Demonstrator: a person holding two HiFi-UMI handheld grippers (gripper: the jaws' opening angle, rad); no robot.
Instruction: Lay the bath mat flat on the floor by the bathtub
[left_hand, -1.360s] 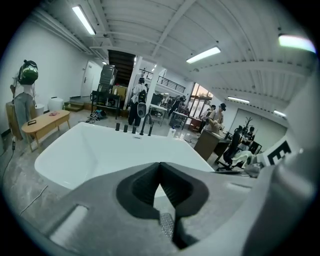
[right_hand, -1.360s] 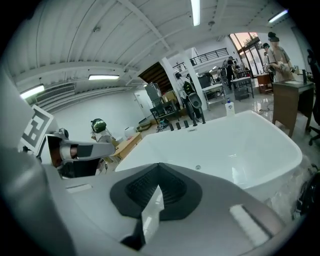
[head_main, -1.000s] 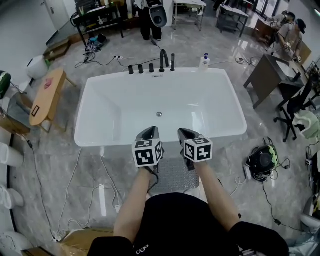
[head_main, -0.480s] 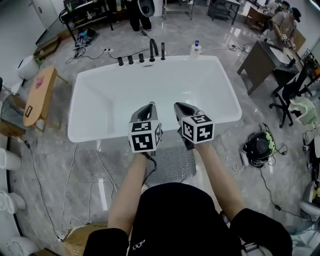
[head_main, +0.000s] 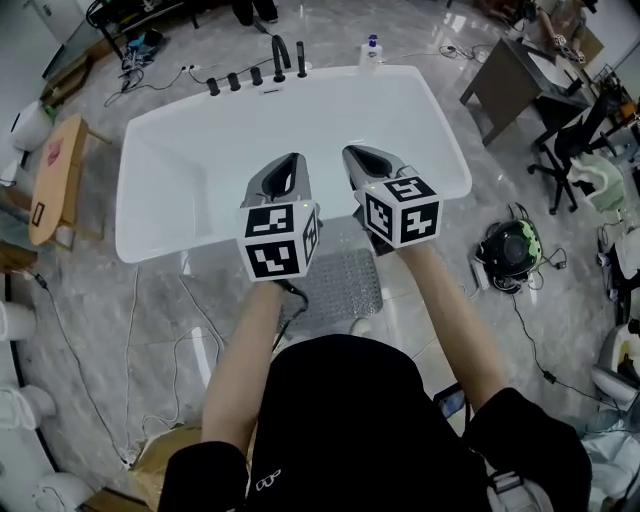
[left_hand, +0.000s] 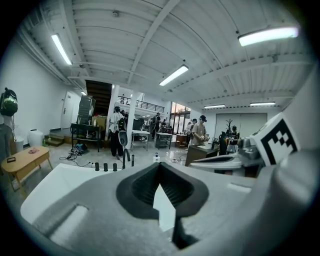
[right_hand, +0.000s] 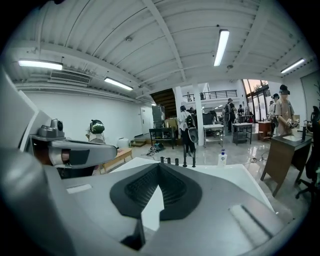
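Observation:
The grey textured bath mat (head_main: 346, 290) lies flat on the floor against the front side of the white bathtub (head_main: 440, 120), partly hidden behind my hands. Both grippers hang side by side above the tub's front rim, well above the mat and apart from it. My left gripper (head_main: 291, 160) is shut with nothing between its jaws; in the left gripper view its tips (left_hand: 160, 166) meet over the tub (left_hand: 55, 182). My right gripper (head_main: 351, 152) is also shut and empty, its tips (right_hand: 159, 166) pointing across the tub (right_hand: 250, 185).
Black taps (head_main: 278, 58) and a soap bottle (head_main: 372, 48) stand at the tub's far rim. A wooden bench (head_main: 52, 180) is left, cables (head_main: 150, 330) trail on the floor, a black-green device (head_main: 510, 255) sits right, with a desk (head_main: 505, 80) and chair (head_main: 580, 150) beyond.
Both shut grippers have risen away from the mat and now sit higher over the tub's front rim. The mat stays flat on the floor.

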